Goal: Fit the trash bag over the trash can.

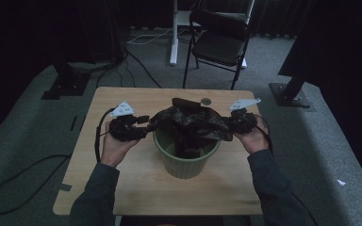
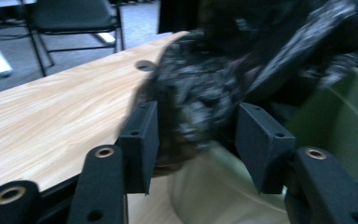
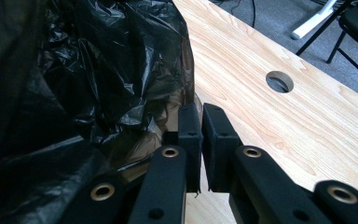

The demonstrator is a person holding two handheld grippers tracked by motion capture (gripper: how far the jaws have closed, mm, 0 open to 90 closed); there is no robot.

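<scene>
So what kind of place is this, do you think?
Probably a lab or studio set up for recording, not a home: a small wooden table stands on grey carpet with loose cables, a folding chair and stand bases around it, and dark curtains behind.

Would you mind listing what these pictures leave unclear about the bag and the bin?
- High view: the inside of the green bin is hidden by the black plastic bag draped over it, and dim light hides the rest.
- Left gripper view: motion blur smears the bag's edge between the open left gripper.
- Right gripper view: whether the nearly closed right gripper pinches the bag's edge.
</scene>
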